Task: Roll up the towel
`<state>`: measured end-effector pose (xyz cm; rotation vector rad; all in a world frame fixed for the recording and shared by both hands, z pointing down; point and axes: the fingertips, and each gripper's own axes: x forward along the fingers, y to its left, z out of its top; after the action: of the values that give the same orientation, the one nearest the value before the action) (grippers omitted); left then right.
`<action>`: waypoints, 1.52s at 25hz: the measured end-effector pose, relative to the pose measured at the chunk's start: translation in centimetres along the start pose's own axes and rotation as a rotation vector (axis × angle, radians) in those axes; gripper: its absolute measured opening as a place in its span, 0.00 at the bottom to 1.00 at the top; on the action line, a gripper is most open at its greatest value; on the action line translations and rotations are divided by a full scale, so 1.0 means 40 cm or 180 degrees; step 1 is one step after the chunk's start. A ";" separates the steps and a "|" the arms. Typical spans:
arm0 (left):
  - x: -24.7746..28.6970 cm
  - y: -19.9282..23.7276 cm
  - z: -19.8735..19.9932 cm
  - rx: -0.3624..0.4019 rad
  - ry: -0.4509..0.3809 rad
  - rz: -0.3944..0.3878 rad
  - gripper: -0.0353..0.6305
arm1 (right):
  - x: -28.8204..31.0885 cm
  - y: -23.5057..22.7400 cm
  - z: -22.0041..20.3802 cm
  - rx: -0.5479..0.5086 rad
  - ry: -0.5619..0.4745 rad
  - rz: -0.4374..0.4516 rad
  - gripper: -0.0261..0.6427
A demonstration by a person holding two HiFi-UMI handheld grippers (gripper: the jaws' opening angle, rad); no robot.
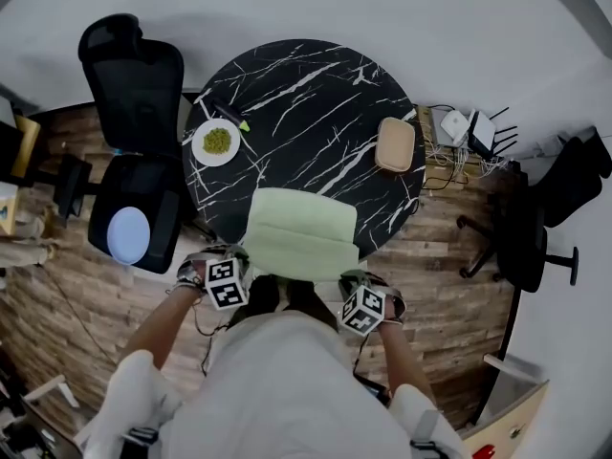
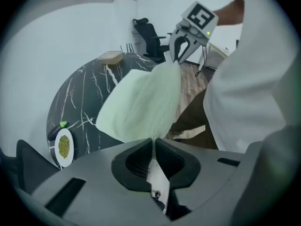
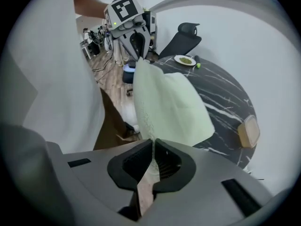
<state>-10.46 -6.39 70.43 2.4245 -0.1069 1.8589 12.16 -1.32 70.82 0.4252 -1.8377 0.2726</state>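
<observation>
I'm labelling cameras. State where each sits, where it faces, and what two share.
Head view: on the person's head, looking steeply down at table, towel, left gripper, right gripper; arms, white shirt show.
Left gripper view: on the left gripper, along its jaws shut on a towel corner, toward the right gripper; shirt at right.
Right gripper view: on the right gripper, jaws shut on the other corner, facing the left gripper; shirt at left.
Shared: both gripper views show the towel, table and plate.

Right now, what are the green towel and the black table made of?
The towel looks like soft, matte cloth, maybe terry: it sags and bends where its near edge is lifted. The table looks like smooth black marble with white veins, though it could be a printed imitation.
</observation>
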 end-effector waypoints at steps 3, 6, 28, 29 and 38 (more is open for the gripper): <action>-0.044 0.119 0.047 -0.0128 -0.0127 0.0070 0.08 | -0.031 -0.143 0.052 0.0007 -0.0123 -0.0300 0.05; -0.031 0.246 0.079 -0.0224 -0.0111 0.0224 0.08 | -0.011 -0.274 0.080 -0.0069 -0.0067 -0.0543 0.05; -0.056 0.331 0.104 -0.1392 -0.1186 0.0935 0.06 | -0.104 -0.381 0.169 0.1049 -0.1471 -0.1424 0.12; -0.099 0.317 0.128 -0.1483 -0.1452 0.0950 0.06 | -0.147 -0.373 0.193 0.1112 -0.1670 -0.1476 0.09; -0.562 0.276 0.324 -0.1811 -0.3502 0.1454 0.06 | -0.559 -0.362 0.433 0.1268 -0.3258 -0.1708 0.03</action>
<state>-5.03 -18.71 45.66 2.7195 -1.1197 0.2215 9.10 -17.90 43.89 1.5183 -2.5373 0.0273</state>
